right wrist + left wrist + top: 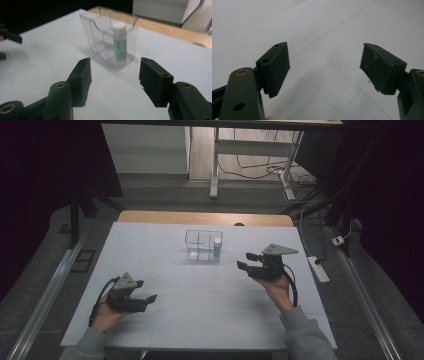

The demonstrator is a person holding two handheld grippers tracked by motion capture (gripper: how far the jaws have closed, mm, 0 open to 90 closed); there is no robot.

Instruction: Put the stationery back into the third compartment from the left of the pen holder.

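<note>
In the high view you see a dim room: the white tabletop (200, 295) is the brightest surface, evenly lit from above, while both sides fall into near-black. Shadows under each hand-held gripper are faint and soft. Detail there is coarse and grainy. In the right gripper view, the clear plastic divided box (110, 37) shows mild glare along its rims and casts a pale shadow; the background is soft. In the left gripper view, the near jaw bases blur, and the tabletop seams stay readable.
</note>
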